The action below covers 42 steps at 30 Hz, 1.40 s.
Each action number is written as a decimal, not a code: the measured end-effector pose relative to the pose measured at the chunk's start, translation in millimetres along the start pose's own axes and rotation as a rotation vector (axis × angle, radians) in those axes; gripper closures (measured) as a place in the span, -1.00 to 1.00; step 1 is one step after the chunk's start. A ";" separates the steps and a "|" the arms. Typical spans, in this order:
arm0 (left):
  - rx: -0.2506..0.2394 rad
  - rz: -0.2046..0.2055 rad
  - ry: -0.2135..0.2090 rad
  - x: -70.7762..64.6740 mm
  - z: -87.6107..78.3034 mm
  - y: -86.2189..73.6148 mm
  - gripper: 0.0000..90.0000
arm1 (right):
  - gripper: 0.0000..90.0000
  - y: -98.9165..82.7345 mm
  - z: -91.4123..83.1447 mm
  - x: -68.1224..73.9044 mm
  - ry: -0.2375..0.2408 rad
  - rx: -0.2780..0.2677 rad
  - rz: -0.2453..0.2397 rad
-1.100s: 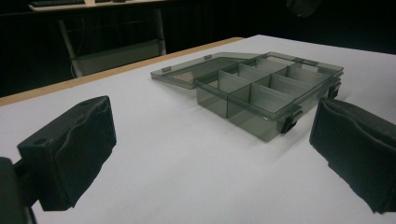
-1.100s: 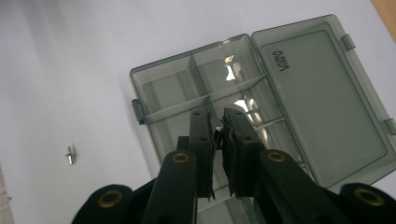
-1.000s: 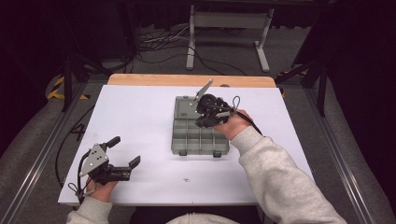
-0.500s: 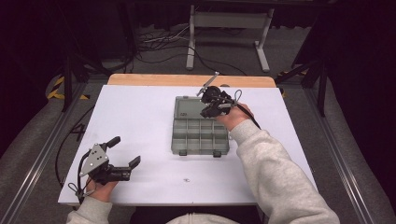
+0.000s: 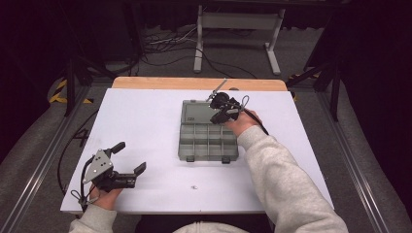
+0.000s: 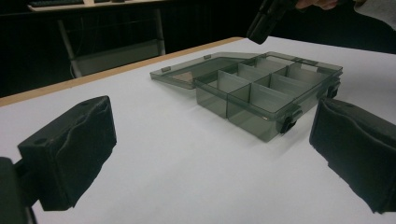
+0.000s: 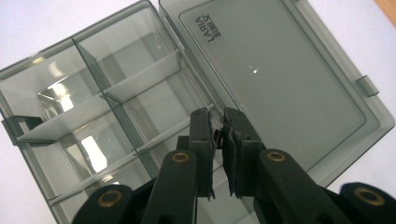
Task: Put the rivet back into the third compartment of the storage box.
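A smoky translucent compartment box [image 5: 208, 141] lies on the white table [image 5: 141, 116], its lid [image 5: 196, 112] folded flat toward the far side. Its compartments look bare [image 7: 93, 121]. My right gripper [image 5: 217, 115] hovers over the box's far right part, shut, its tips pointing down at the hinge line beside the lid [image 7: 280, 79]. The right gripper [image 7: 217, 119] shows only a thin slit between its pads and nothing clearly held. My left gripper [image 5: 130, 158] rests near the front left of the table, open and bare. Between the wide-set pads of the left gripper [image 6: 210, 158], the box [image 6: 261, 88] lies farther off.
The table's wooden far edge [image 5: 194, 83] runs behind the box. A white metal stand [image 5: 238, 22] and cables lie on the floor beyond. A small dark mark [image 5: 193, 187] sits near the front edge. White surface stretches left of the box.
My right gripper has moved toward the far right of the box and sunk lower over the hinge, staying shut. The left gripper and the box have kept still.
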<state>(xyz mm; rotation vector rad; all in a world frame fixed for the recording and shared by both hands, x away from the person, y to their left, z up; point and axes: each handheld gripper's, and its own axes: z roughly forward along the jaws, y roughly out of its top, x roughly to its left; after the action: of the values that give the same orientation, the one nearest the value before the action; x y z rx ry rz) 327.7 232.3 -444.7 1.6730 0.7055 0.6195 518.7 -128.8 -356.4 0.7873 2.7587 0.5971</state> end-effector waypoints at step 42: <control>0.007 0.001 -0.004 0.2 0.2 -0.1 -0.97 | 0.31 -16.6 18.5 10.3 0.012 0.016 -0.005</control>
<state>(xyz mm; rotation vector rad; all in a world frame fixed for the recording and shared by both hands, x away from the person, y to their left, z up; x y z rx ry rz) 327.9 232.3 -444.8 1.6804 0.7044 0.6155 508.1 -130.1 -381.1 0.7823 2.7787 0.5809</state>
